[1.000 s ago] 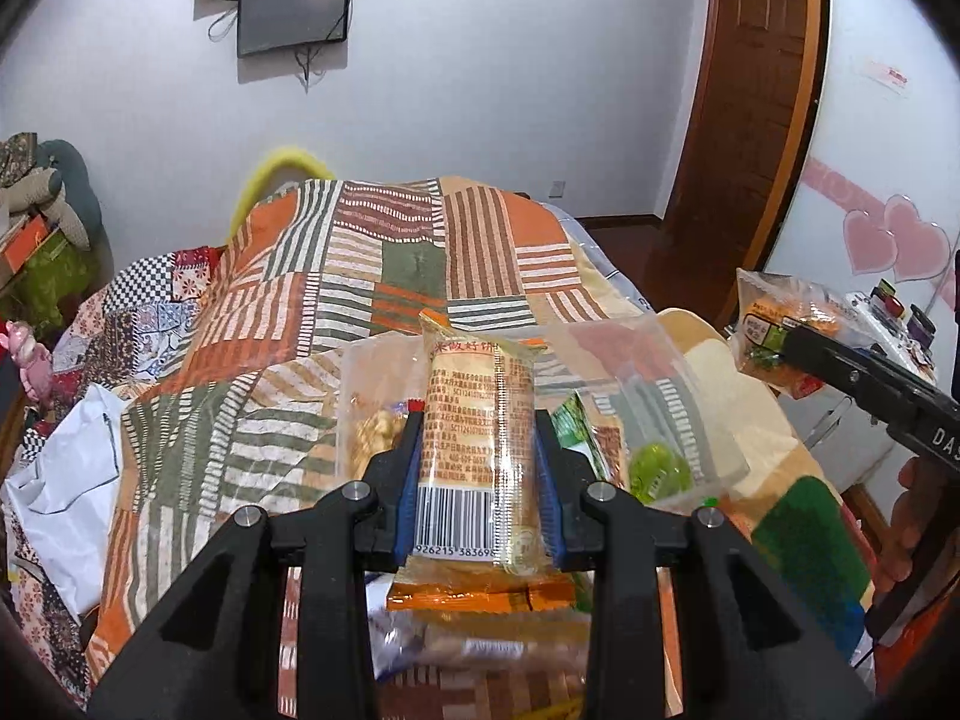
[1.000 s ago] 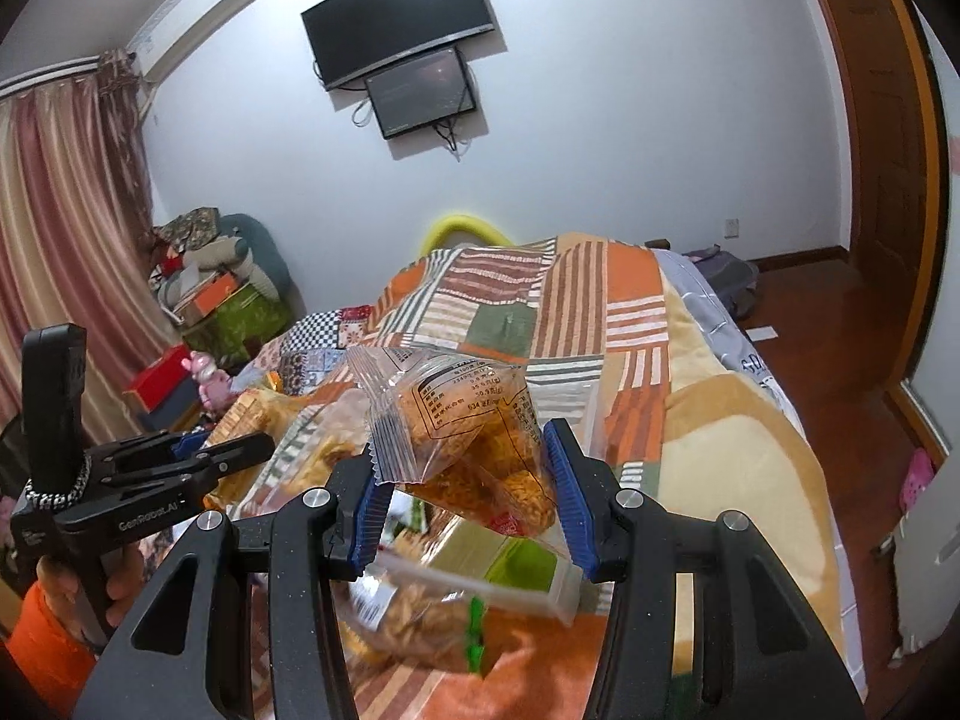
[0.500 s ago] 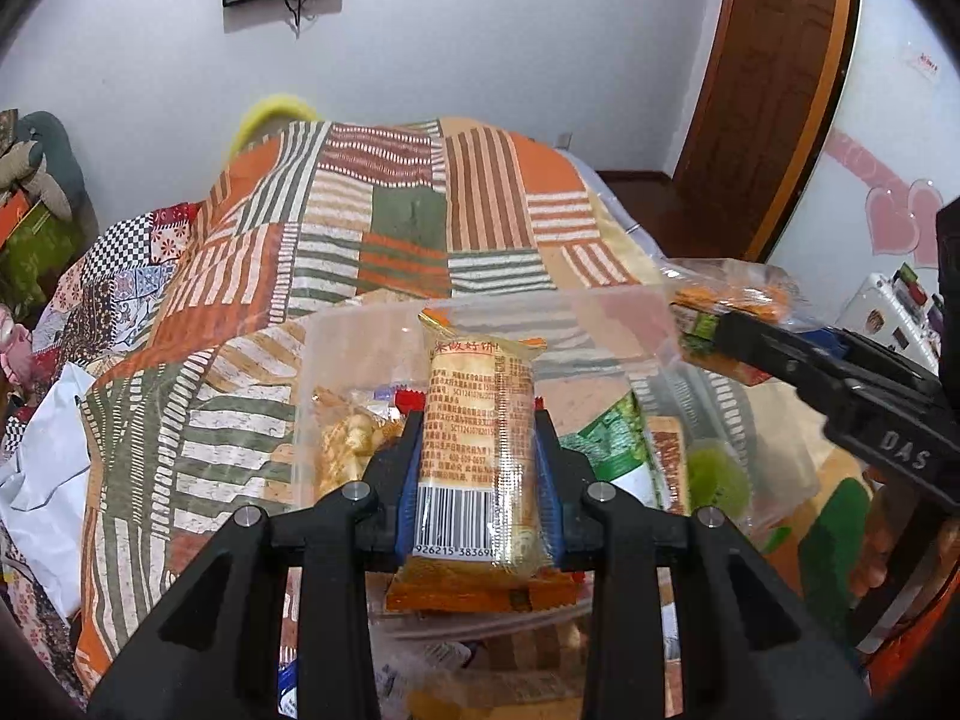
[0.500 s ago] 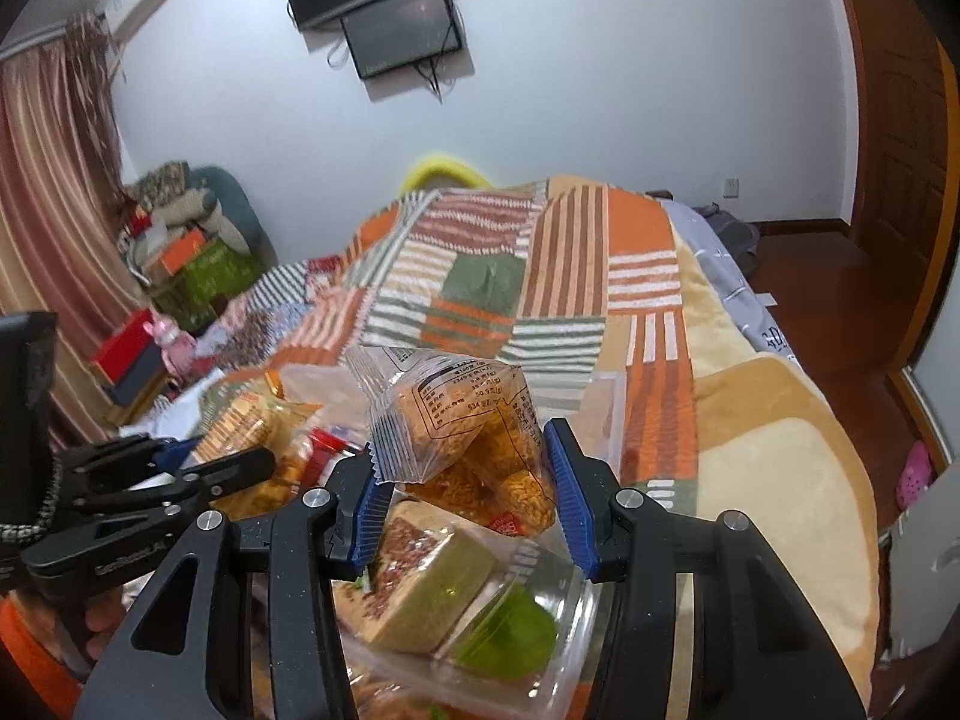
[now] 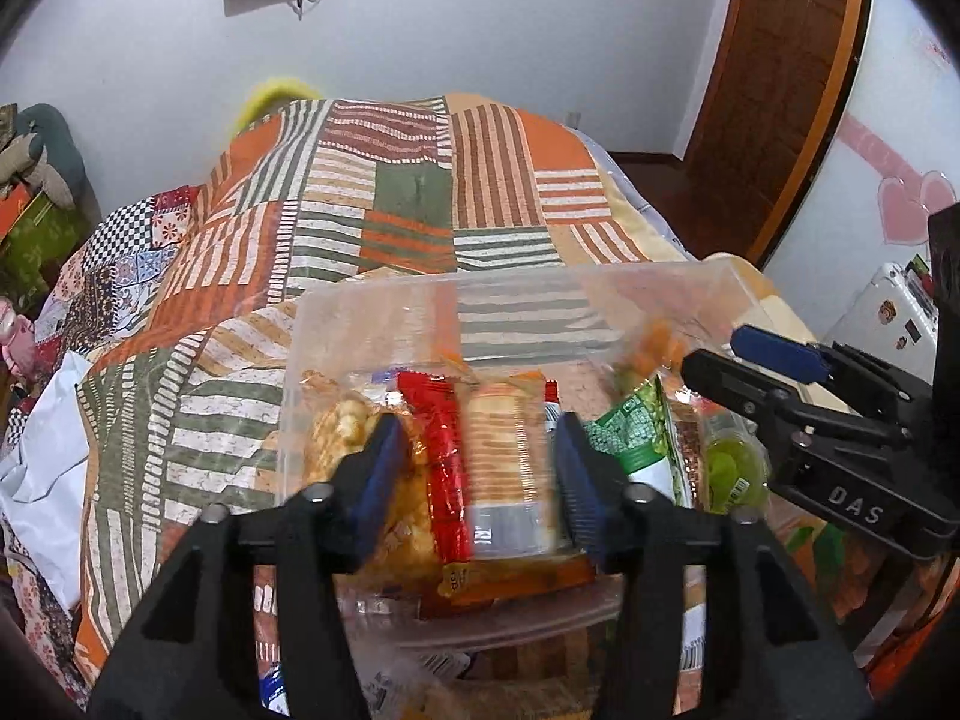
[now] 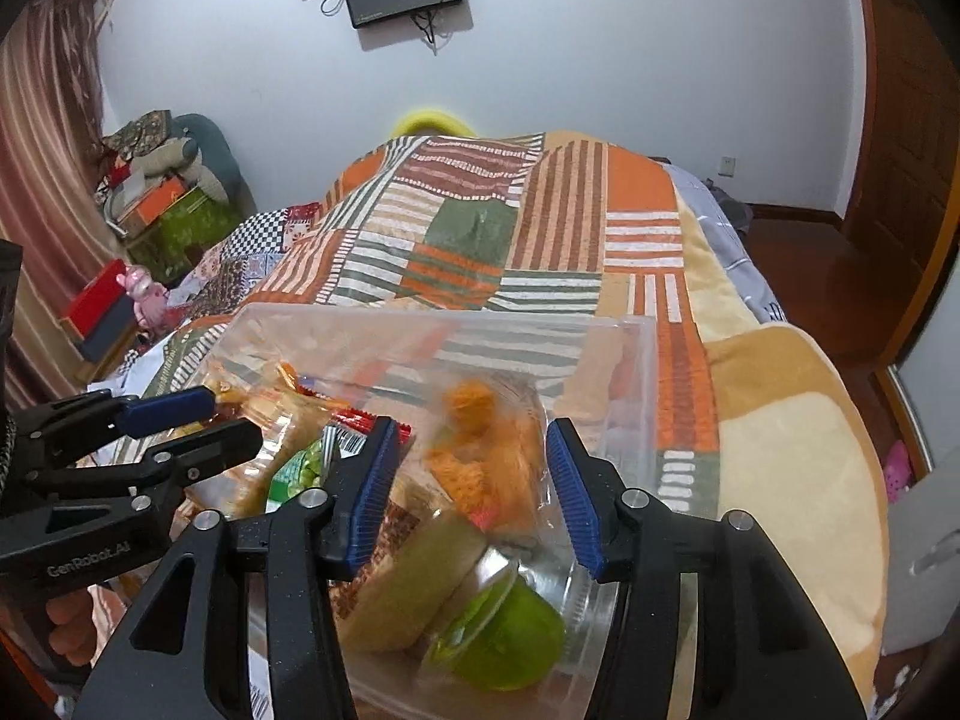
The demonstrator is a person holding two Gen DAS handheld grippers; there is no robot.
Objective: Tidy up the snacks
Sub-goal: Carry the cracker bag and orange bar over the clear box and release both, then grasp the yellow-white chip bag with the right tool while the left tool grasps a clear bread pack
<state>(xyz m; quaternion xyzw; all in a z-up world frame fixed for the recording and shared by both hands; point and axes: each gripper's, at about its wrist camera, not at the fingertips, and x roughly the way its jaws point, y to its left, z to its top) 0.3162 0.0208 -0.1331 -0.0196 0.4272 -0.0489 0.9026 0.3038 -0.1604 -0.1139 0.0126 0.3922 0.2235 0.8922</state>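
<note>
Two tools, left tool and right tool, now spread wide above clear bin; we just released cracker pack and chip bag into bin; both stowed, more snacks next.

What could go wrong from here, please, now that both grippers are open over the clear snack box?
1. The blurred cracker pack looks mid-drop between the left gripper's open fingers; it may land crooked on the red packet.
2. The orange snack bag is loose between the right gripper's fingers and could snag as they withdraw.
3. The clear box sits on the soft quilt and could tip.
</note>
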